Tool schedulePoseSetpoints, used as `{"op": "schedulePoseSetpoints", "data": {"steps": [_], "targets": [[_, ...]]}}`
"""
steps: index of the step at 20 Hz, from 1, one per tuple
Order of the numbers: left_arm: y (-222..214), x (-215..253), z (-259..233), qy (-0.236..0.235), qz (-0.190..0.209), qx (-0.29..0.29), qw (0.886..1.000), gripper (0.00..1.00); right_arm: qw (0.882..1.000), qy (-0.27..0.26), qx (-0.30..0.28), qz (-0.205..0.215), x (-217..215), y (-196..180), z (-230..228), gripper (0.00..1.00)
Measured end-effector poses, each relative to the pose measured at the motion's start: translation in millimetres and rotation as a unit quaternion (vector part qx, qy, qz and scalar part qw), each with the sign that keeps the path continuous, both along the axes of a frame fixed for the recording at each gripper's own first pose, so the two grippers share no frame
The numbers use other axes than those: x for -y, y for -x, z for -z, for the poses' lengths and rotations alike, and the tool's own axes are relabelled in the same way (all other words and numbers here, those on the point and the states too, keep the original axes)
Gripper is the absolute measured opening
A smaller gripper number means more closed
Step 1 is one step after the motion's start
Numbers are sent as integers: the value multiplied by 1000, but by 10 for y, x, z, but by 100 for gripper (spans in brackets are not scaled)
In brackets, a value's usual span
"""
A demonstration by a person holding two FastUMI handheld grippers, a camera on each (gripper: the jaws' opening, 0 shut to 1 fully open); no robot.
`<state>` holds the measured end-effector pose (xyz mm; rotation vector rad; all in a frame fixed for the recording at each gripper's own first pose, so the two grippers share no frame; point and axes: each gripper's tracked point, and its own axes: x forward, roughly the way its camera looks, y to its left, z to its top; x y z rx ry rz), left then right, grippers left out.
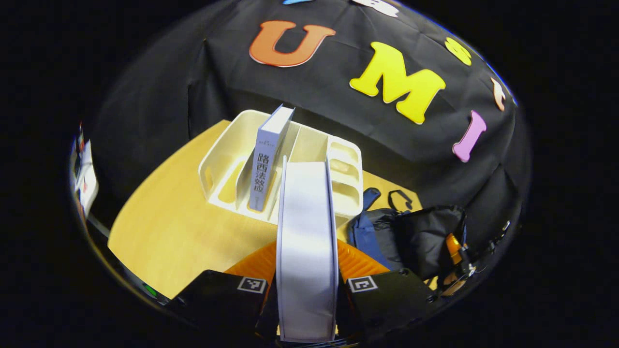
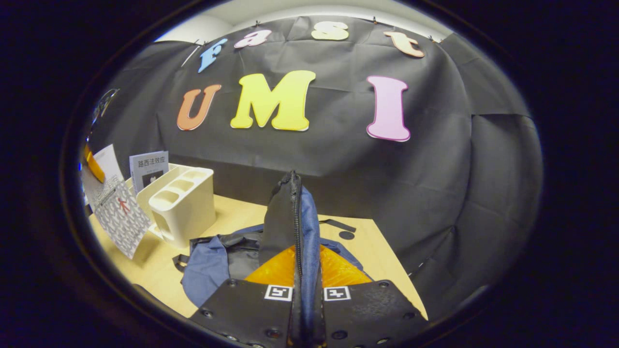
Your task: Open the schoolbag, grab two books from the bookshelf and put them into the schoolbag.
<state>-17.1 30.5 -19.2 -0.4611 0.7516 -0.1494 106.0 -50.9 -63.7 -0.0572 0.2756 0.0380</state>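
The wooden table (image 1: 164,232) had a light yellow top and carried two things. A cream plastic bookshelf (image 1: 227,164) stood on it near the black cloth wall, with one white book (image 1: 268,157) upright in a slot. Just beside the bookshelf, the dark blue and black schoolbag (image 1: 411,237) lay on the table, near its edge.

Two books are out, one white-edged book (image 1: 306,241) clamped edge-on between gripper fingers and one grey-spined book (image 1: 267,159) standing in the single cream bookshelf (image 1: 217,159), beside one blue-and-black schoolbag (image 1: 411,237) on one table (image 1: 164,237).
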Motion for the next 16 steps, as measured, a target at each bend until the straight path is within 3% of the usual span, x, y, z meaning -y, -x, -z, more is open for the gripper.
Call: {"op": "schedulePoseSetpoints", "data": {"steps": [3, 8, 11, 12, 13, 15, 16], "targets": [[227, -77, 138, 63, -22, 6, 998, 47, 1000, 8, -3, 3, 0, 19, -17, 9], [539, 90, 385, 160, -20, 8, 987, 47, 1000, 17, 2, 0, -72, 17, -82, 12], [575, 285, 516, 201, -16, 7, 979, 47, 1000, 16, 6, -4, -113, 62, -138, 6], [524, 354, 524, 214, -18, 8, 977, 52, 1000, 15, 8, -6, -137, 67, -148, 12], [490, 416, 543, 225, -17, 9, 974, 47, 1000, 17, 11, -7, -137, 77, -155, 9], [406, 544, 541, 253, -17, 18, 967, 52, 1000, 26, 17, -5, -129, 92, -199, 9], [366, 618, 551, 264, -24, 23, 964, 47, 999, 32, 14, -1, -122, 97, -209, 9]]}}
